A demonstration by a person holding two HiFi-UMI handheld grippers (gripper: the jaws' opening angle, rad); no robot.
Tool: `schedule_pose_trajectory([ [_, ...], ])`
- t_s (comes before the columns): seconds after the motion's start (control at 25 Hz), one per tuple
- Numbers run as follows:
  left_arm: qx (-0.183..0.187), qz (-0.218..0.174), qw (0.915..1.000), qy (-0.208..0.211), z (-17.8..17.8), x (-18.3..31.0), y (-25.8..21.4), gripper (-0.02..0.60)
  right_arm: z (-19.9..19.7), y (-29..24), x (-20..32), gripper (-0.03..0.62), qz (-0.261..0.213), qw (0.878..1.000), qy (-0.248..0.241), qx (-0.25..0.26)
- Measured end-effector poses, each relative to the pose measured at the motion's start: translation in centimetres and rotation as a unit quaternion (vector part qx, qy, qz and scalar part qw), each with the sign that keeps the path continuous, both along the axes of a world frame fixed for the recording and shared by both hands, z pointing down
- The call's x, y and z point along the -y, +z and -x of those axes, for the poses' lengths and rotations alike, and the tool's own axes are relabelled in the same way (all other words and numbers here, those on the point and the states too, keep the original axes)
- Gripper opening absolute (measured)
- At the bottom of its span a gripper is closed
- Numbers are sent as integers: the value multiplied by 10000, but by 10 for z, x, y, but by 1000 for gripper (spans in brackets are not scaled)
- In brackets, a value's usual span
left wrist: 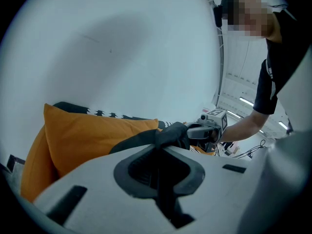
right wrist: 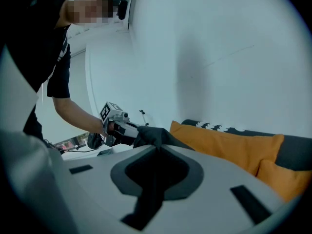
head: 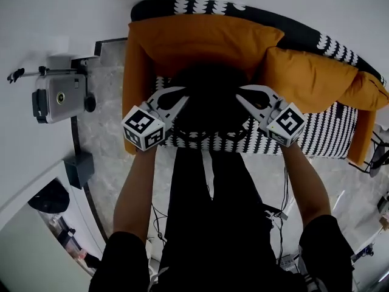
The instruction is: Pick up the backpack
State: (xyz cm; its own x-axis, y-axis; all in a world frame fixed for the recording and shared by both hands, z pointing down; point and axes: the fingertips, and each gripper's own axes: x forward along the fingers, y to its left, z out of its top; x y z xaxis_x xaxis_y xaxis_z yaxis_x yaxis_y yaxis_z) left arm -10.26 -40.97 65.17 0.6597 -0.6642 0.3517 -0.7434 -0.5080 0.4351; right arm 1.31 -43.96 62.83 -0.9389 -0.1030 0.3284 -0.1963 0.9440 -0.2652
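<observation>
The black backpack (head: 209, 99) hangs between both grippers in front of the sofa's orange cushions. In the head view my left gripper (head: 181, 97) grips its left side and my right gripper (head: 240, 93) its right side. In the left gripper view the left gripper (left wrist: 158, 147) is shut on a fold of the black backpack fabric (left wrist: 171, 134), with the right gripper (left wrist: 208, 130) across from it. In the right gripper view the right gripper (right wrist: 157, 150) is likewise shut on the black fabric (right wrist: 153, 135), and the left gripper (right wrist: 122, 128) holds the far side. Most of the bag's body is hidden.
The sofa (head: 328, 132) has a black-and-white patterned cover, an orange back cushion (head: 200, 38) and another orange cushion (head: 307, 75) at the right. A grey device on a stand (head: 58, 97) and a dark box (head: 79, 168) sit at the left. Cables lie on the floor (head: 282, 208).
</observation>
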Motion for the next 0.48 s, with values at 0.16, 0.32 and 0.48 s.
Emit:
schedule_pose_trajectory([
  [0.16,0,100,9999,-2,-4,-14,-9,34,-4,-10,-15,41,140,9999,58,-16],
  [0.32,-37,165,9999,-4,-10,-27,-19,32,-9,-19,-26,41,308,9995,44,-103],
  [0.48,-39,194,9998,5,-12,-41,-30,32,-11,-29,-40,40,412,9991,-8,-123],
])
